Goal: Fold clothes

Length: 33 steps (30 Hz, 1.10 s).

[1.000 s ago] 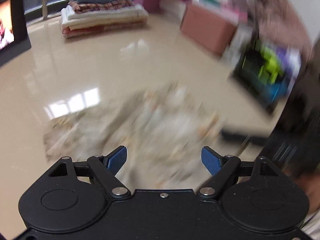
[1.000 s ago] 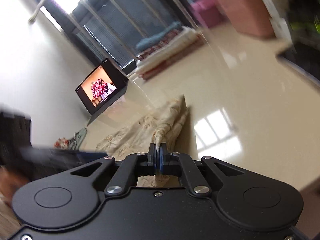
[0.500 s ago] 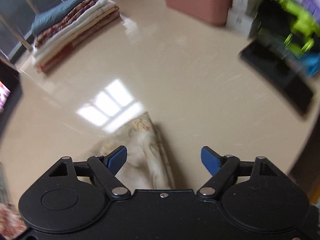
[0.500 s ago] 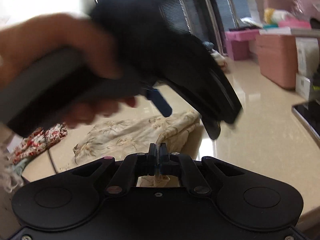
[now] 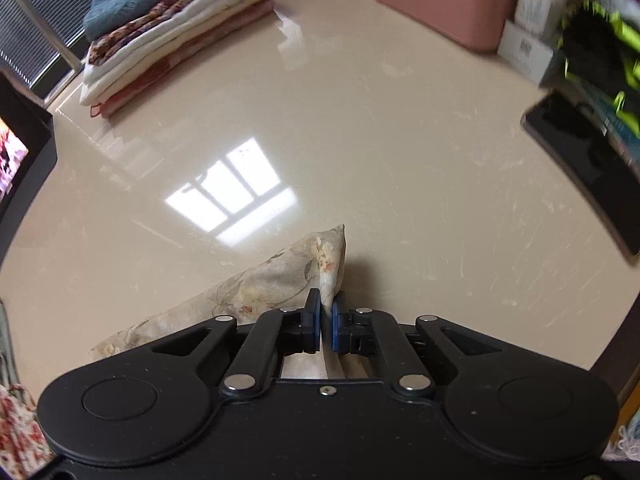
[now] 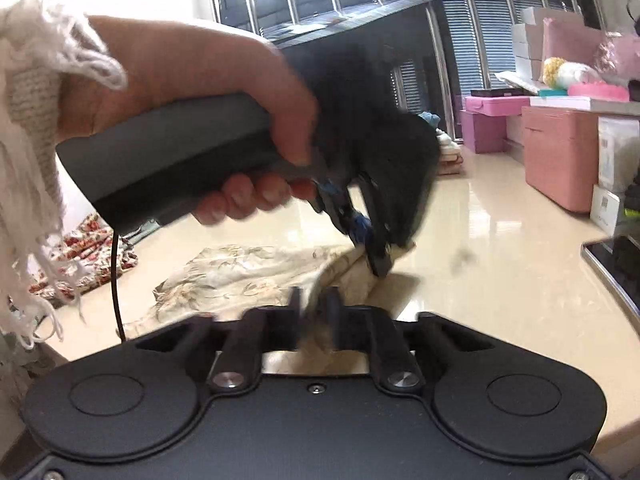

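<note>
A cream floral garment (image 5: 264, 288) lies on the glossy beige table (image 5: 360, 140). My left gripper (image 5: 326, 316) is shut on the garment's near corner fold. In the right wrist view the same garment (image 6: 240, 276) spreads left, and the left gripper (image 6: 360, 232), held by a hand, pinches its far corner. My right gripper (image 6: 314, 312) is blurred; its jaws stand slightly apart with a strand of the cloth between them.
A stack of folded cloths (image 5: 172, 32) sits at the table's far left. A black screen (image 5: 20, 152) stands at left, a pink box (image 5: 440, 0) at back, a dark tray (image 5: 588, 168) at right. A red floral cloth (image 6: 88, 252) lies at left.
My left gripper has closed on the garment's corner; it was open half a second ago. My right gripper's jaws have parted slightly from fully shut.
</note>
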Available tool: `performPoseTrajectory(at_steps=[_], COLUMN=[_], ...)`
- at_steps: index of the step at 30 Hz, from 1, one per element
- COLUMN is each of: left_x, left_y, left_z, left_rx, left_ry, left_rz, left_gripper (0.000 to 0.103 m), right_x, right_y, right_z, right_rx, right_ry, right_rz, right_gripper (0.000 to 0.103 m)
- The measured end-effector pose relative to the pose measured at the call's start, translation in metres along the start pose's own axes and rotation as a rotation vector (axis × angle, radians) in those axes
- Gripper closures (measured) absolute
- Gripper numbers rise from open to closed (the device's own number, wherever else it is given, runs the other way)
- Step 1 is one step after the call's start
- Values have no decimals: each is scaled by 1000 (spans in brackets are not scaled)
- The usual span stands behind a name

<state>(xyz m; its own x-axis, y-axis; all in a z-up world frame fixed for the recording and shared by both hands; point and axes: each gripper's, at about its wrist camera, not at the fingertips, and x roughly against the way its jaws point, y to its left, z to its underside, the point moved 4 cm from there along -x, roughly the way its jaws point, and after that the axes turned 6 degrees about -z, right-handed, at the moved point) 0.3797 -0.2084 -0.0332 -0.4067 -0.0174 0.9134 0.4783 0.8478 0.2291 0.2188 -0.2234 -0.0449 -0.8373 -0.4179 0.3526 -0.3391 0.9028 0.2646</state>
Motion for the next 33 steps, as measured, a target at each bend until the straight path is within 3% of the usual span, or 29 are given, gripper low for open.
performPoseTrajectory(at_steps=[2,8,13,14,18,21,24,25,26,27,29,33], left_x=[4,9,11,12,12,9,8,9,11,14,21,22], left_y=[7,16,18,19,23,25,25,23,20,16,7,-17], left_z=[3,6,8,7,8,9,9,7,6,4,0,-5], left_rx=[21,56,56,58,70,87,103,96,85,73,36,-92], left_ry=[-16,-43,-60,-65,-80,-77,-52,-47,-47,-50,-60,-22], left_rz=[31,91,127,131,145,175,231,226,225,222,201,79], left_gripper=[98,98,98,98,98,98,95,93,85,66,39,37], right_x=[3,-6,-17,-19,-22,-20,-19,-19,-20,-20,-21,-23], right_y=[-3,-6,-25,-29,-39,-37,-23,-18,-13,-7,4,19], right_z=[7,23,23,24,30,30,26,25,23,21,17,11], right_rx=[-14,-27,-211,-255,-368,-359,-247,-208,-166,-121,-29,102], right_ry=[-21,2,22,24,35,38,41,42,43,43,41,43], right_rz=[26,88,16,-5,-31,-20,14,21,31,43,69,116], right_gripper=[42,39,40,45,88,93,95,95,95,95,95,95])
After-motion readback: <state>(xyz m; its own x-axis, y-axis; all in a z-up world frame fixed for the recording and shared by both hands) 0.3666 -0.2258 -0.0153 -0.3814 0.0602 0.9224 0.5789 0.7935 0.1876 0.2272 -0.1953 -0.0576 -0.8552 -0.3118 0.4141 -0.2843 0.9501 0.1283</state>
